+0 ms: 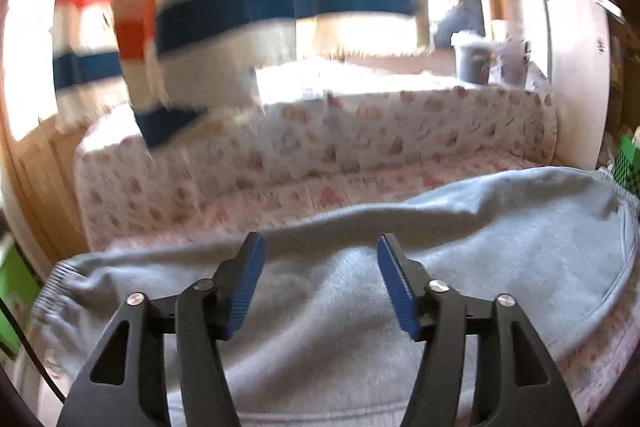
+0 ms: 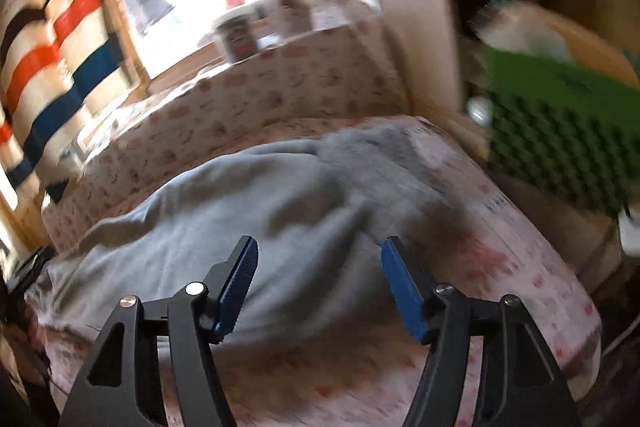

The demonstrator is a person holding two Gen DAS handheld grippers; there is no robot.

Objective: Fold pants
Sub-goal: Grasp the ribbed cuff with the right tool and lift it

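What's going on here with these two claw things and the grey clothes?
A person is folding grey pants on a bed with a patterned sheet, using a hand-held gripper in each hand. At this moment neither holds anything: the left gripper hangs open over the pants, and the right gripper is open above their edge. The pants lie in a rumpled heap. A striped blanket hangs behind.

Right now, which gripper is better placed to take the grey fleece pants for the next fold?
Probably the left gripper: its open jaws hang directly over the grey fleece pants, with nothing between them. The right gripper, also open, sits at the cloth's edge, partly over the patterned sheet.
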